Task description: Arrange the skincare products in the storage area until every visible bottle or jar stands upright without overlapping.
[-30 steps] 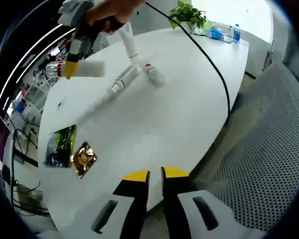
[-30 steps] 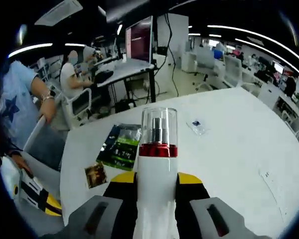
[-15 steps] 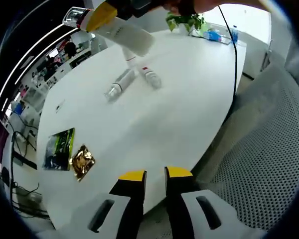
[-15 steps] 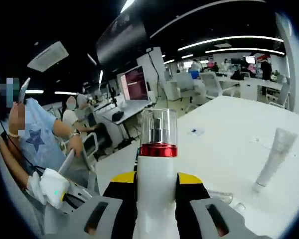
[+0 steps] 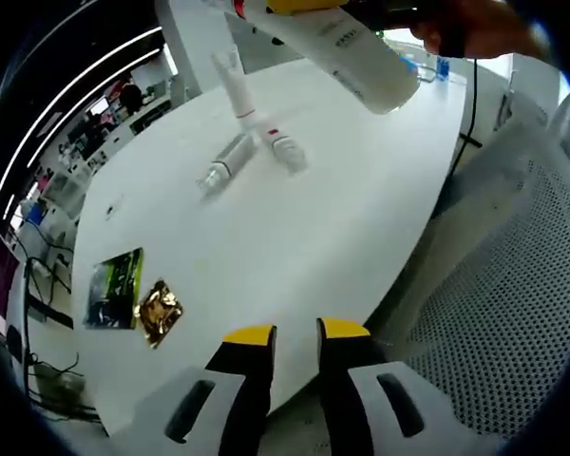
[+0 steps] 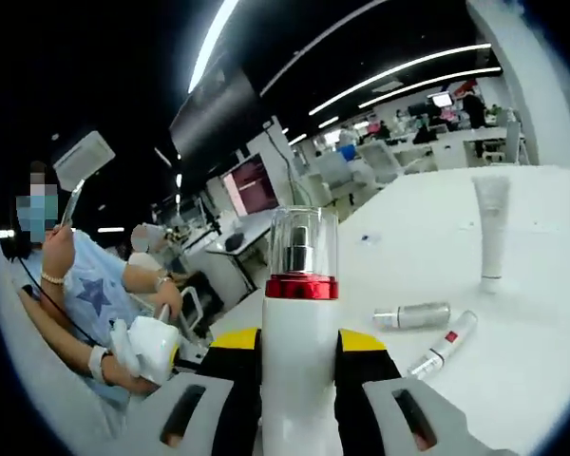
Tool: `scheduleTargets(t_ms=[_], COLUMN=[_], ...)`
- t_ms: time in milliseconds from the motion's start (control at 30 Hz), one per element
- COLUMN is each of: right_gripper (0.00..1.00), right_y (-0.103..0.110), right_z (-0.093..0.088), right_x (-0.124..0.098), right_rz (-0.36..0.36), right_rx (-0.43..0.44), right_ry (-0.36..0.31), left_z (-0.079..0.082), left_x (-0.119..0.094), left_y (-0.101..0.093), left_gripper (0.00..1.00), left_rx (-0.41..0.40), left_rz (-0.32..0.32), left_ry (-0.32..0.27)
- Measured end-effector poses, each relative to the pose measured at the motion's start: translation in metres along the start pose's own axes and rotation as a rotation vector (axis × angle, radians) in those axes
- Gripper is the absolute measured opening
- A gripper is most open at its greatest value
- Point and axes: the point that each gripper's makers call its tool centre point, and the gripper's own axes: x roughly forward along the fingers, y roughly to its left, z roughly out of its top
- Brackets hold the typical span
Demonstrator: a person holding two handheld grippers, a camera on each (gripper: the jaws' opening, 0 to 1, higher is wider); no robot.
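Note:
My right gripper (image 6: 299, 344) is shut on a white pump bottle (image 6: 299, 318) with a red ring and a clear cap, held upright in the air above the white table (image 6: 537, 389). In the left gripper view that bottle (image 5: 351, 55) hangs tilted at the top, a hand behind it. A white tube (image 6: 491, 228) stands cap-down on the table. Beside it lie a silver bottle (image 6: 413, 315) and a slim white tube with a red mark (image 6: 444, 344). The left gripper view has the same three: the standing tube (image 5: 231, 81), the silver bottle (image 5: 226, 161), the slim tube (image 5: 287, 147). My left gripper (image 5: 296, 334) hovers off the table's near edge, slightly open, holding nothing.
A green packet (image 5: 114, 283) and a gold foil packet (image 5: 159, 309) lie near the table's left edge. A grey mesh chair (image 5: 499, 313) stands at the right. A person in a blue shirt (image 6: 85, 294) sits left of the table.
The right gripper has carried the white bottle up and to the right across the left gripper view. The right gripper view has swung round onto the tubes. The left jaws have parted slightly.

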Motion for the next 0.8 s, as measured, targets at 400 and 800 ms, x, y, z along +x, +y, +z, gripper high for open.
scheduleTargets(t_ms=[400, 800], right_gripper=[0.21, 0.21], right_y=[0.005, 0.004], right_z=[-0.013, -0.019], right_x=[-0.027, -0.039], right_rz=[-0.035, -0.053], right_rx=[0.015, 0.035], right_ry=[0.001, -0.002], left_z=[0.013, 0.02], left_x=[-0.006, -0.006], left_y=[-0.004, -0.01], left_gripper=[0.26, 0.25], left_rx=[0.009, 0.049], left_rz=[-0.006, -0.008], left_ry=[-0.056, -0.072])
